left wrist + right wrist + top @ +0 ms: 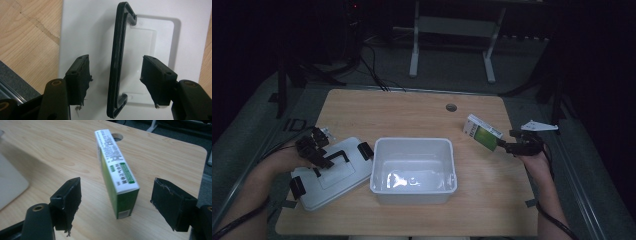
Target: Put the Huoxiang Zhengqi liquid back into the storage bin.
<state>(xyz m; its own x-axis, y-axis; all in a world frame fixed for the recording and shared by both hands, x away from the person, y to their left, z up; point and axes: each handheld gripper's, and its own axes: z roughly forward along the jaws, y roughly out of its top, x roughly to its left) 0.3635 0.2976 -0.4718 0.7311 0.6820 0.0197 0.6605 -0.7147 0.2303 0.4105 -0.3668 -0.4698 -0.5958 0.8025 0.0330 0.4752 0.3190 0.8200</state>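
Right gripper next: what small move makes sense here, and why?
Probably close the right gripper on the green and white carton. The carton stands on edge on the table, between the open jaws, with gaps on both sides. The empty white bin looks like the destination, so a firm grip seems to come first.

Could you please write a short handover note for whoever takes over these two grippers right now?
Left gripper: jaws open, straddling the black plastic handle of the white plastic lid, not gripping it. The lid lies flat on the wooden table, left of the white plastic tub.
Right gripper: jaws open on either side of the green and white cardboard box, which stands on edge on the table, right of the tub; pads not touching.
Done: lid off; the tub looks empty.
Left, probably: grip the box, put it in the tub, refit the lid.
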